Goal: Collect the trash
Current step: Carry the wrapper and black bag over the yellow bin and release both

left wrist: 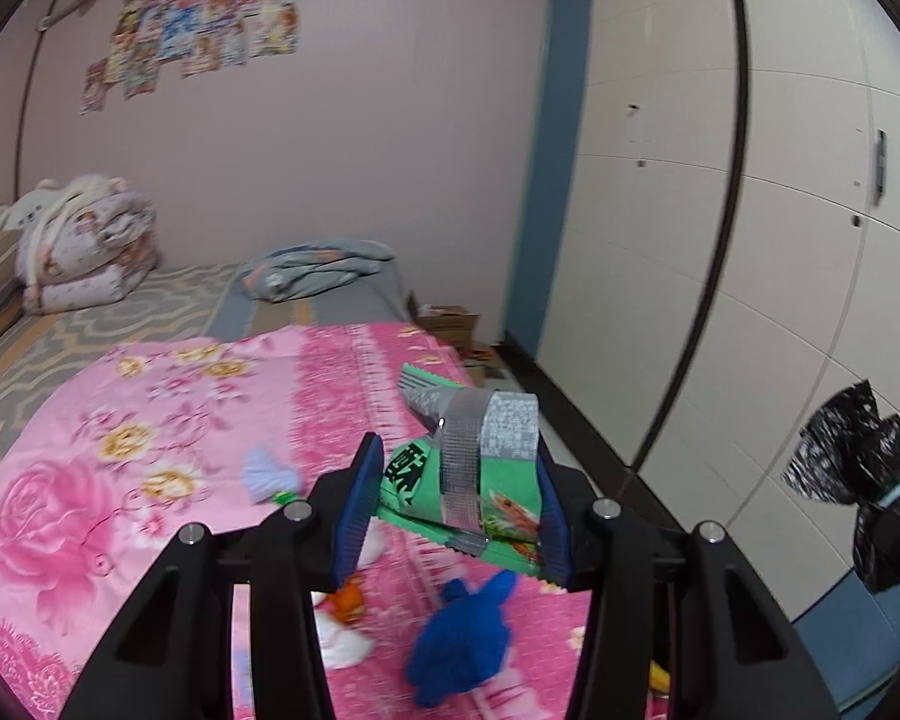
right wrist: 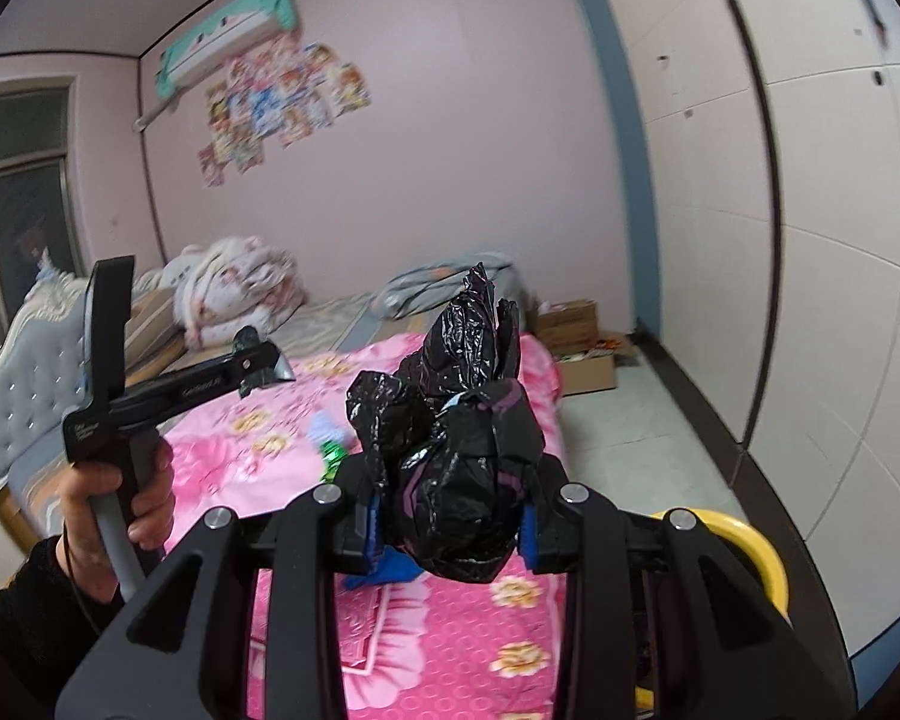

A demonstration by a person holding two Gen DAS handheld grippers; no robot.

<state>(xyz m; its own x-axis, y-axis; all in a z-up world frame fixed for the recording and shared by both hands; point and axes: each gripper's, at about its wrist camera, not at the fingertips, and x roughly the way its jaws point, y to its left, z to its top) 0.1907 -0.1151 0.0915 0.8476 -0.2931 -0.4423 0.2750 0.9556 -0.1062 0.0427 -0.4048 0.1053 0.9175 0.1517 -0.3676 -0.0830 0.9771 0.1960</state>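
Left wrist view: left gripper sits at lower centre of the frame, its blue-padded fingers clamped on a green snack wrapper that is banded with grey tape and held above the pink floral bedspread. Below the wrapper, a blue crumpled item lies on the bedspread, with an orange scrap to its left and a pale blue scrap further up. At the right edge, a black trash bag is visible against the white wardrobe. Right wrist view: right gripper occupies lower centre, jaws closed on the bunched black trash bag, which stands up over the bedspread. At left of the frame, a hand grips the handle of the left gripper. A yellow rim shows at lower right, and a cardboard box rests on the floor beyond the bed.
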